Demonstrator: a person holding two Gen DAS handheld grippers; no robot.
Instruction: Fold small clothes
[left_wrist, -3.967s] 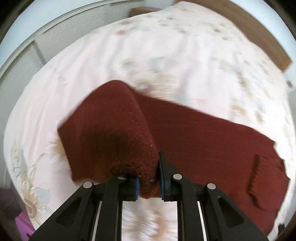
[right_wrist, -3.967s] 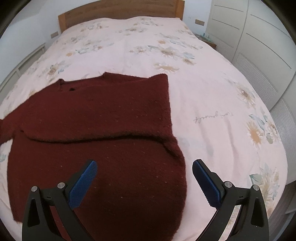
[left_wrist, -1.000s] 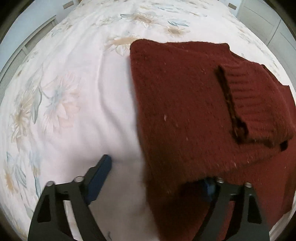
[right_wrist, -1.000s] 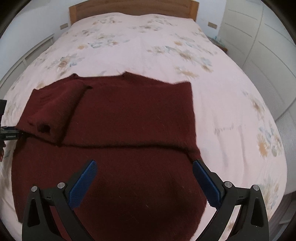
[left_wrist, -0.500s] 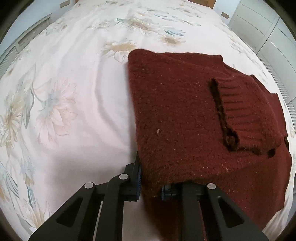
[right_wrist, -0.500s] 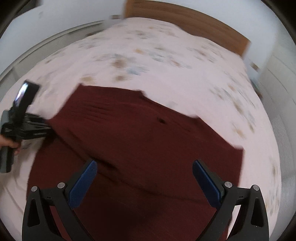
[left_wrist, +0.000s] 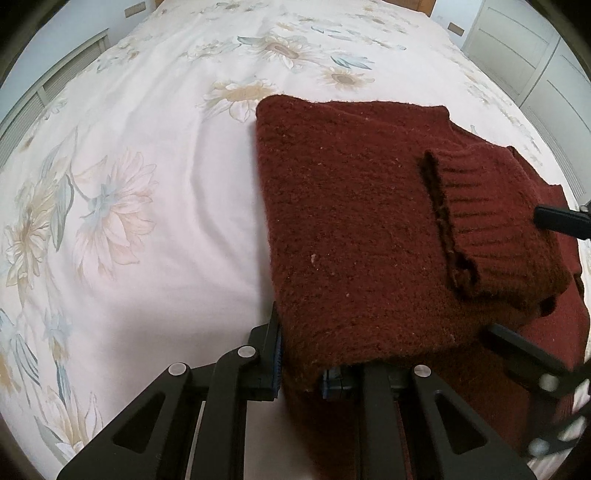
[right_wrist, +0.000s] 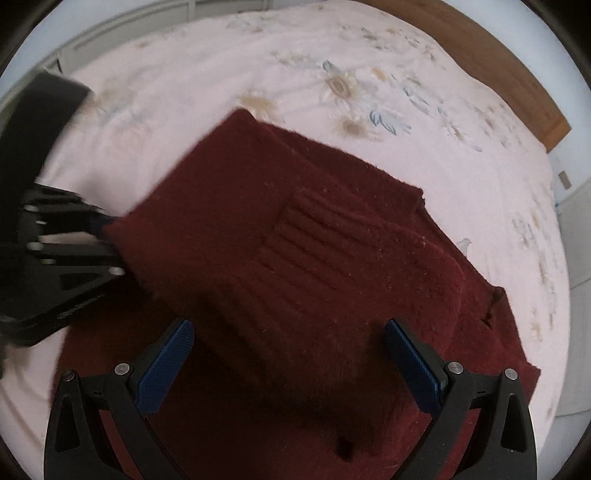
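Note:
A dark red knit sweater (left_wrist: 354, 229) lies partly folded on the bed, with a ribbed sleeve cuff (left_wrist: 491, 221) folded on top. My left gripper (left_wrist: 299, 373) is shut on the sweater's near folded edge. It also shows at the left of the right wrist view (right_wrist: 107, 236), holding that edge. My right gripper (right_wrist: 288, 354) is open and empty, hovering low over the sweater (right_wrist: 295, 266) with the ribbed cuff (right_wrist: 314, 240) just ahead of its jaws. It shows at the right edge of the left wrist view (left_wrist: 554, 218).
The bed has a pale floral cover (left_wrist: 122, 184). A wooden headboard (right_wrist: 517, 74) runs along the far side. White wardrobe doors (left_wrist: 535, 48) stand to the right of the bed, and a white wall panel (left_wrist: 44, 96) to the left.
My left gripper closed on the sweater's folded edge and keeps holding it. My right gripper swung left and came down close over the folded sleeve, still open.

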